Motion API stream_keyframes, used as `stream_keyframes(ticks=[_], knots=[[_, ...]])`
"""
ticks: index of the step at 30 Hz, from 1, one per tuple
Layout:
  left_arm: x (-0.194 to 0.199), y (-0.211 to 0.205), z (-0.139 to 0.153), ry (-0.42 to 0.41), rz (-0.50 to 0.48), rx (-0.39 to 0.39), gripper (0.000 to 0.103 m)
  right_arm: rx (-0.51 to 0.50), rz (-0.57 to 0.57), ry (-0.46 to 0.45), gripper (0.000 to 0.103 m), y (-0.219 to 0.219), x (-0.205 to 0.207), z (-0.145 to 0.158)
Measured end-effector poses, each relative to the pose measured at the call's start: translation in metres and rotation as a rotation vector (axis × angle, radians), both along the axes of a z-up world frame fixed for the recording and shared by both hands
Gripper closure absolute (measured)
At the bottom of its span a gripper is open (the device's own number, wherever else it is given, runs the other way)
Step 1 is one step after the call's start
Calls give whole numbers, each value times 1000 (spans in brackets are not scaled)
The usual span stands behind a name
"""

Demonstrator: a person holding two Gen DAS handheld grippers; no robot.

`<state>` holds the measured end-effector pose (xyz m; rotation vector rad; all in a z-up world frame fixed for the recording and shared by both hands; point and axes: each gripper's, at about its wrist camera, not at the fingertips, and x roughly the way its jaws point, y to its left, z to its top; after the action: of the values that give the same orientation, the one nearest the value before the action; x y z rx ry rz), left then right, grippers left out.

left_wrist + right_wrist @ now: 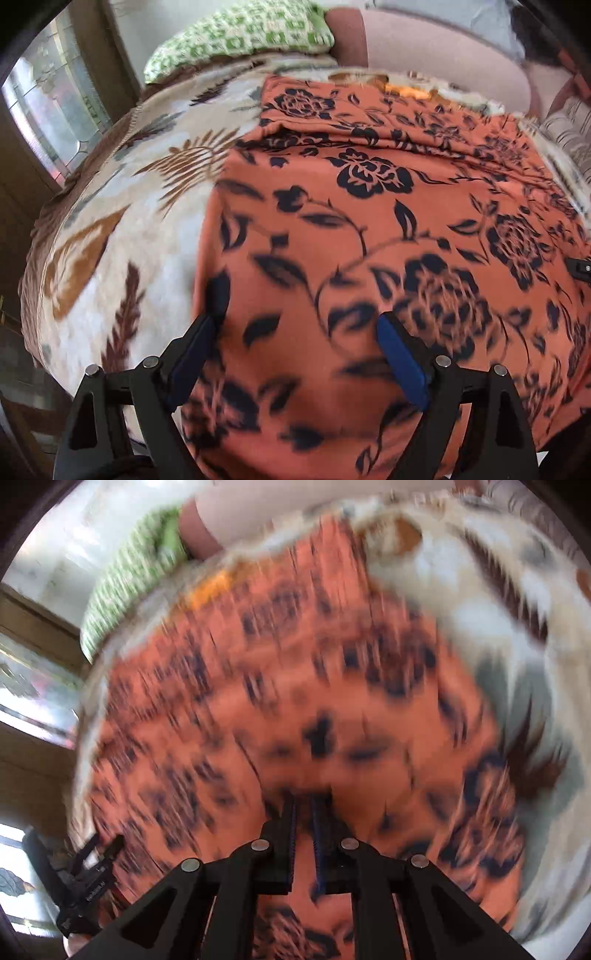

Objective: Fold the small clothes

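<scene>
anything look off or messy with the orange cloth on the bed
Nothing looks damaged or spilled. The orange floral cloth lies mostly flat on the leaf-print blanket, though its far edge is bunched into uneven ridges rather than lying smooth. The right wrist view is too blurred to judge finer detail.

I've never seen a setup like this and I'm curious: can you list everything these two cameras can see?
Floral garment: one, orange with dark flowers, spread on the blanket, far edge folded over.
Blanket: one, cream with brown leaves, covering the bed.
Pillow: one, green and white, at the far end.
Bolster: one, pale pink, beside the pillow.
Window: one, wood-framed, far left.
Left gripper: one, black with blue pads, open above the garment.
Right gripper: one, black, jaws nearly closed, apparently pinching the garment.
</scene>
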<state>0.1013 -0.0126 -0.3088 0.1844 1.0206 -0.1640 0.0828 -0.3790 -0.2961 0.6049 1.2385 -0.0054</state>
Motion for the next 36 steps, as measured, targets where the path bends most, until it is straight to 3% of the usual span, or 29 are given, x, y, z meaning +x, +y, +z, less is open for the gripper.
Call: stream_keyframes(ticks=[2, 7, 10, 13, 15, 19, 24, 26, 28, 30, 36], knots=[[-13, 7, -3, -6, -22, 0, 12, -20, -8, -48, 91, 8, -15, 5], [-40, 21, -9, -34, -58, 25, 9, 20, 36, -19, 93, 13, -50, 0], [-45, 25, -8, -5, -59, 34, 8, 53, 61, 9, 93, 13, -67, -8], [-41, 27, 5, 28, -62, 12, 12, 21, 123, 58, 94, 19, -82, -5], [-39, 29, 26, -33, -66, -21, 12, 26, 141, 82, 92, 23, -77, 3], [-9, 23, 57, -141, -44, -16, 12, 32, 140, -41, 92, 26, -41, 31], [49, 21, 29, -37, 68, 54, 12, 81, 136, -80, 92, 50, 36, 22], [52, 27, 13, 17, 89, 77, 11, 74, 159, -56, 92, 72, 56, 10], [44, 36, 6, 14, 94, 39, 10, 64, 197, -20, 91, 93, 63, -5], [31, 46, 2, 14, 103, 14, 10, 19, 207, -81, 91, 103, 50, -2], [-6, 48, -4, -29, 62, 80, 7, 107, 245, -113, 90, 107, -13, -11]])
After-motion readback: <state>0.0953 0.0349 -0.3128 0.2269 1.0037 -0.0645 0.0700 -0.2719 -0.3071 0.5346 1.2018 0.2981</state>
